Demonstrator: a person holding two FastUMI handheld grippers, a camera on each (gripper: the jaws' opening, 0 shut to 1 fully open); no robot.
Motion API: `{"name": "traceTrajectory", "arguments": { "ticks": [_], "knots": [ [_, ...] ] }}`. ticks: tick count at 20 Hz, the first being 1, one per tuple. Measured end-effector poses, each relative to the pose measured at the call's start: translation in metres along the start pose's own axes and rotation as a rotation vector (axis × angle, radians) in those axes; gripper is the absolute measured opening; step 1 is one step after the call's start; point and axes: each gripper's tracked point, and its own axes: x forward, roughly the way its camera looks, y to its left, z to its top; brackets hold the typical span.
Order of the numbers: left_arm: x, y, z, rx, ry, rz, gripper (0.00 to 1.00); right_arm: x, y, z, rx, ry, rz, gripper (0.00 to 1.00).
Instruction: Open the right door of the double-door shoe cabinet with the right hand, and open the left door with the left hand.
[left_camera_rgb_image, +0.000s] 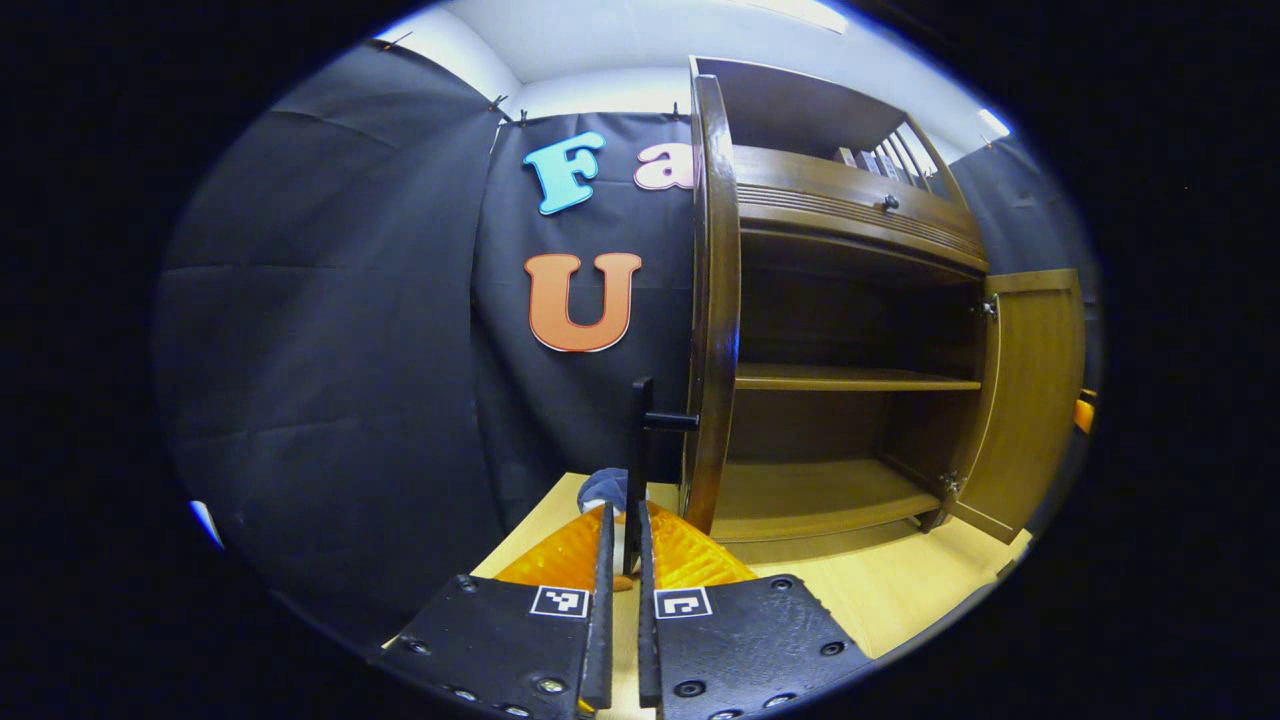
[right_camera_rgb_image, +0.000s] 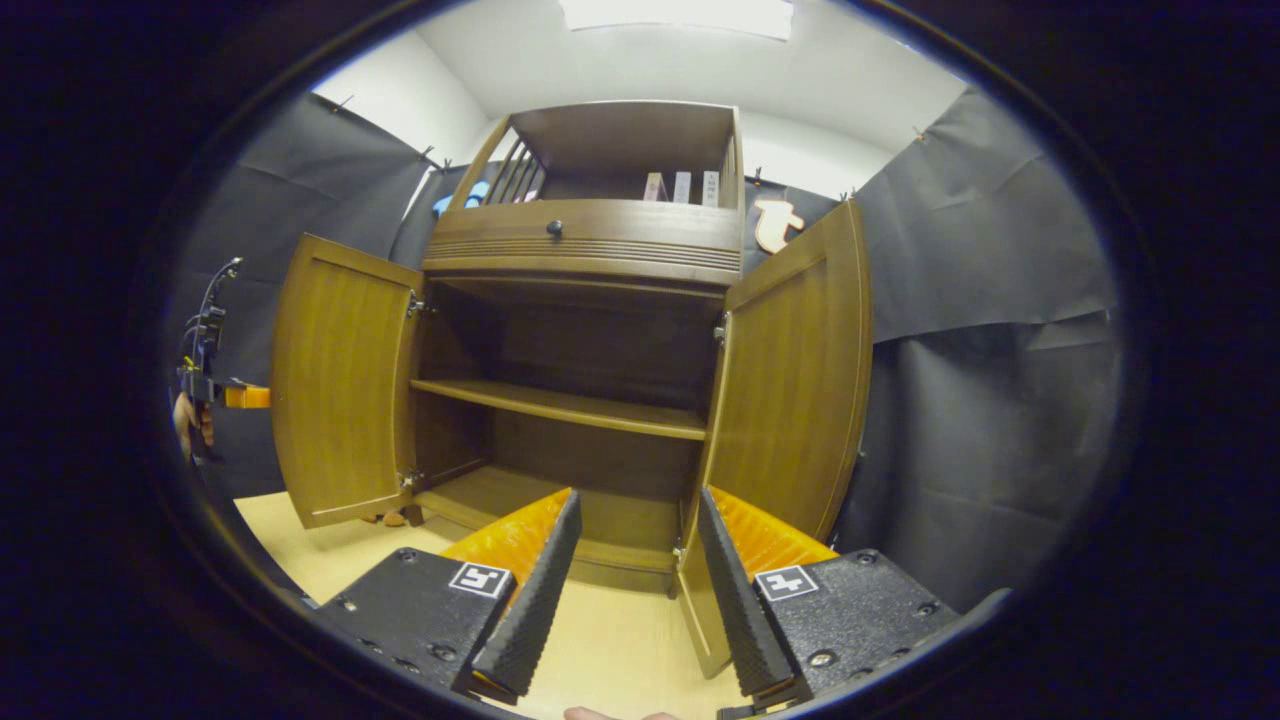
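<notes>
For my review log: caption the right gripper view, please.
Open tongs face the brown wooden shoe cabinet, left door and right door both swung open.

Left gripper (left_camera_rgb_image: 621, 560): black ribbed fingers nearly closed, narrow gap. Right gripper (right_camera_rgb_image: 633, 580): fingers spread wide, holding nothing, pointing forward.

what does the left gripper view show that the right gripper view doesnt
Left gripper view: the left gripper, fingers closed on the slim black bar handle of the brown wooden left door, seen edge-on. Right gripper view: the open right gripper, holding nothing, the left door's inner face, and a hand at the far left. Both: the brown wooden shoe cabinet with its middle shelf and the open right door.
</notes>
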Motion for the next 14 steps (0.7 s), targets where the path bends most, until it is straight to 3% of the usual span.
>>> {"name": "traceTrajectory", "arguments": {
  "ticks": [6, 9, 10, 12, 13, 14],
  "knots": [
    [-0.022, -0.003, 0.030, 0.029, -0.061, 0.015, 0.10, -0.005, -0.004, 0.014, 0.023, -0.020, -0.017, 0.75],
    [-0.037, -0.016, 0.043, 0.050, -0.070, 0.010, 0.10, -0.008, -0.010, 0.028, 0.051, -0.033, -0.031, 0.78],
    [-0.039, -0.022, 0.047, 0.059, -0.073, 0.005, 0.10, -0.009, -0.012, 0.032, 0.062, -0.037, -0.035, 0.84],
    [-0.045, -0.041, 0.055, 0.076, -0.082, -0.020, 0.14, -0.011, -0.016, 0.038, 0.082, -0.044, -0.041, 0.80],
    [-0.046, -0.053, 0.059, 0.082, -0.086, -0.038, 0.28, -0.012, -0.019, 0.041, 0.089, -0.047, -0.048, 0.84],
    [-0.048, -0.066, 0.062, 0.090, -0.088, -0.053, 0.34, -0.011, -0.021, 0.043, 0.096, -0.047, -0.053, 0.85]
  ]
}}
